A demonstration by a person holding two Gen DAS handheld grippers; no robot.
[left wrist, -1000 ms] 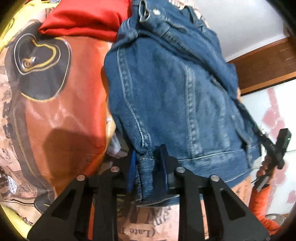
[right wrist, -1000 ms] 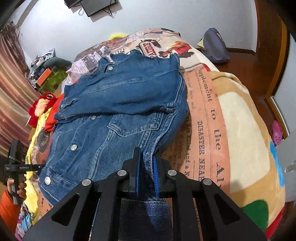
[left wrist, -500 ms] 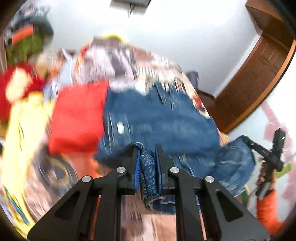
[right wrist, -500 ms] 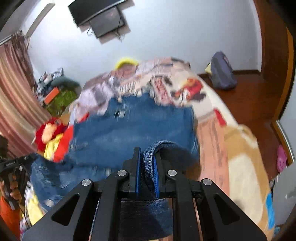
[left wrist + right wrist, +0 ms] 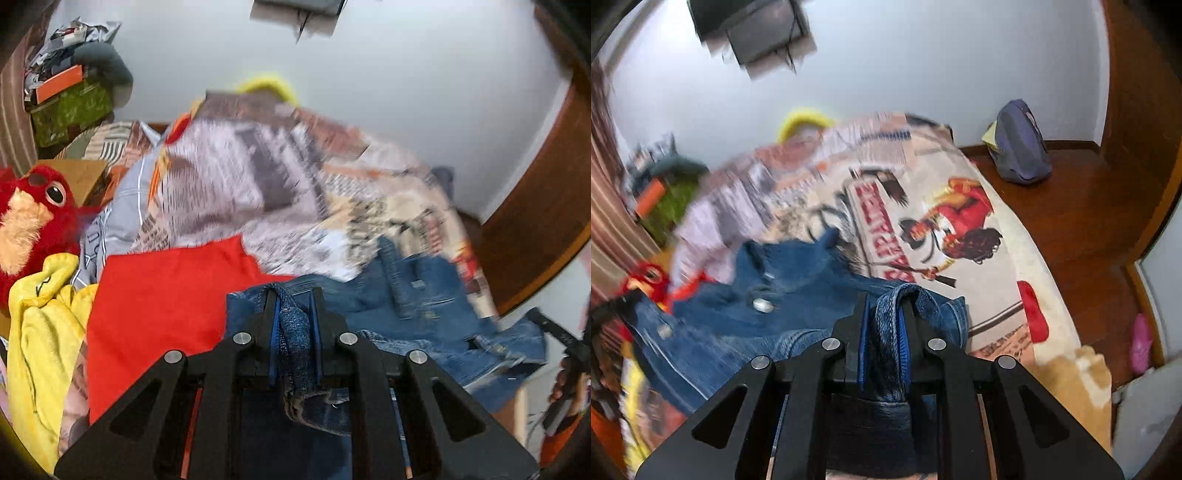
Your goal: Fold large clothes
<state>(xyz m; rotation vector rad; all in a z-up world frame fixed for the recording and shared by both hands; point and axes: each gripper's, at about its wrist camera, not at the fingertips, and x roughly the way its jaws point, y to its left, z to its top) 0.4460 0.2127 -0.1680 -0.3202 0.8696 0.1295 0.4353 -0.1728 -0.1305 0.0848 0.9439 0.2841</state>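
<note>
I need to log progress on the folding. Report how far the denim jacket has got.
Done: both tools grip the denim jacket; the left tool and right tool are each shut on a bunch of its hem. In hand: the hem is raised toward the collar end on the printed bedspread, mid-fold. Left: lay the hem down, release, finish folding. The red garment and yellow garment lie beside it, seemingly unfolded.

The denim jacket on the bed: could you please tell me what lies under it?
Under the denim jacket lies the printed blanket. A red garment lies at its left edge, but whether it reaches under the jacket is hidden. Both tongs pinch denim folds.
</note>
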